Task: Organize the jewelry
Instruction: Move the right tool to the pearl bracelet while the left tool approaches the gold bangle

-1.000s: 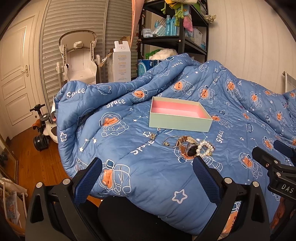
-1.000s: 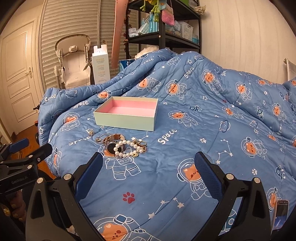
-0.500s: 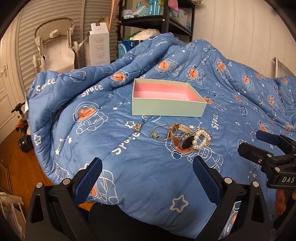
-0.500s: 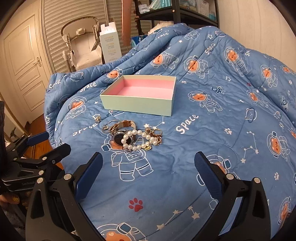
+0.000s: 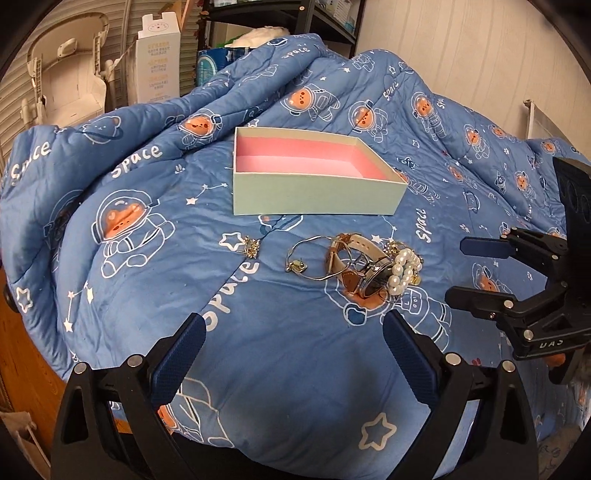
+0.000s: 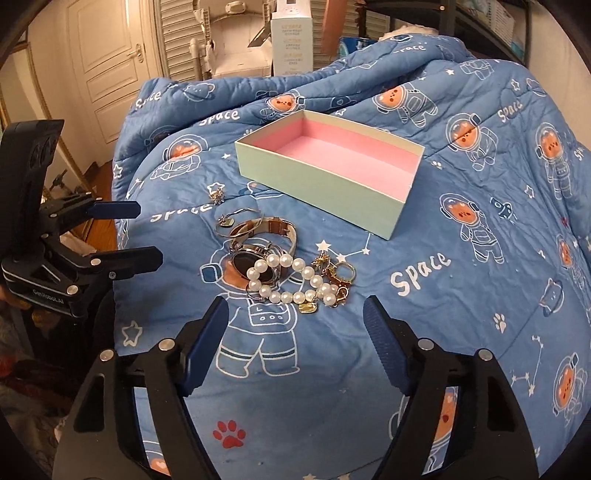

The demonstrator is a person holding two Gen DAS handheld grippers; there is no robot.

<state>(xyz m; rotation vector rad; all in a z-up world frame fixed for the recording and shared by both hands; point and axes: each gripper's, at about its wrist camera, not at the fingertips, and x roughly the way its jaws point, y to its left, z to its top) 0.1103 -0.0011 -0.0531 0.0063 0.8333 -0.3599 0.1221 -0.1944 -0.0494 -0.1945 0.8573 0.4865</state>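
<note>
An open mint-green box with a pink lining (image 5: 314,184) (image 6: 332,173) lies empty on the blue space-print quilt. In front of it is a heap of jewelry: a watch with a brown strap (image 5: 354,271) (image 6: 258,251), a pearl bracelet (image 5: 404,269) (image 6: 291,280), thin gold bangles (image 5: 310,258) (image 6: 240,221), small gold charms (image 6: 332,275) and a lone sparkly earring (image 5: 252,246) (image 6: 216,194). My left gripper (image 5: 291,354) is open, just short of the heap. My right gripper (image 6: 295,343) is open right before the pearls. Each gripper shows in the other's view (image 5: 480,273) (image 6: 129,232).
The quilt (image 5: 147,295) drops off at its left edge to a wooden floor (image 5: 22,339). Behind the bed stand a white baby chair (image 5: 66,85), a tall white carton (image 5: 159,59) and a black shelf rack (image 5: 295,22). A white door (image 6: 110,59) is at the back left.
Both grippers have moved forward and down toward the jewelry heap, which now looms larger. Both stay open. Nothing on the quilt has moved.
</note>
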